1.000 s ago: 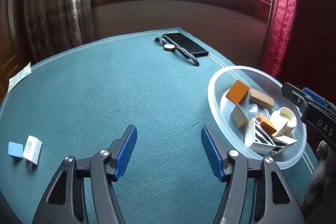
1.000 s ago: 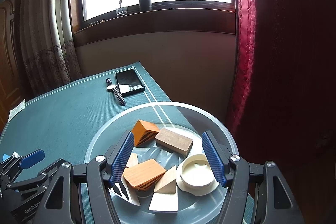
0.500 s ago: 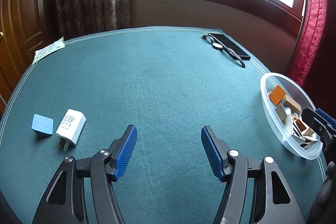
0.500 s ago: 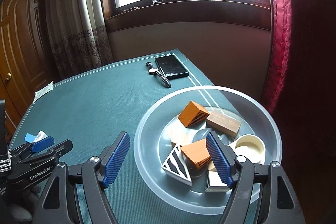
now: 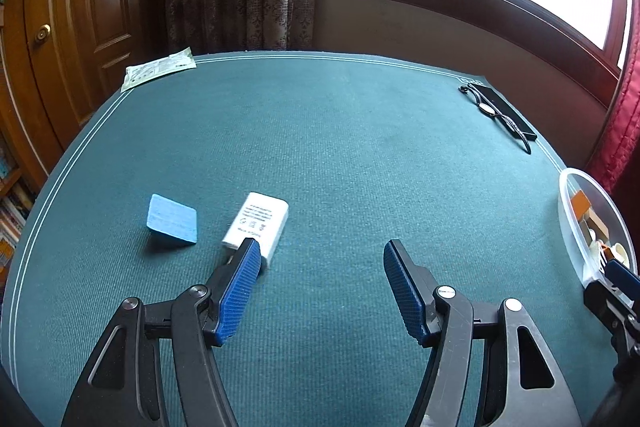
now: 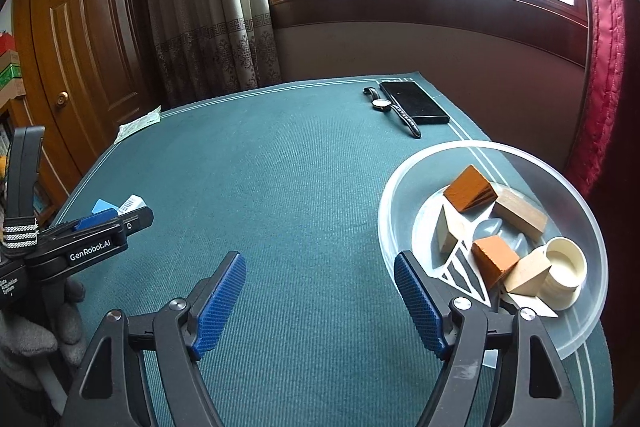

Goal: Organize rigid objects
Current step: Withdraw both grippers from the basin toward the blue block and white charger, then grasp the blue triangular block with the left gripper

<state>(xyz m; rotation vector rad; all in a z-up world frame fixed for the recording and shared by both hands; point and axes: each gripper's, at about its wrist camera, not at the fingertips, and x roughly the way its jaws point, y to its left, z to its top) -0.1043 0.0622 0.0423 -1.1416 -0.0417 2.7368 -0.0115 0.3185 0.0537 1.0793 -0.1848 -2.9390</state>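
Your left gripper is spread wide and empty — swing it left to straddle the white charger, squeeze its long sides, then carry it to the clear bowl.

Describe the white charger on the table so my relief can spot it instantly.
Start at the green table and go to its near left area, just ahead of the open left gripper. The white charger lies flat there, printed face up, beside a blue block; it is the only white, lettered item on that side.
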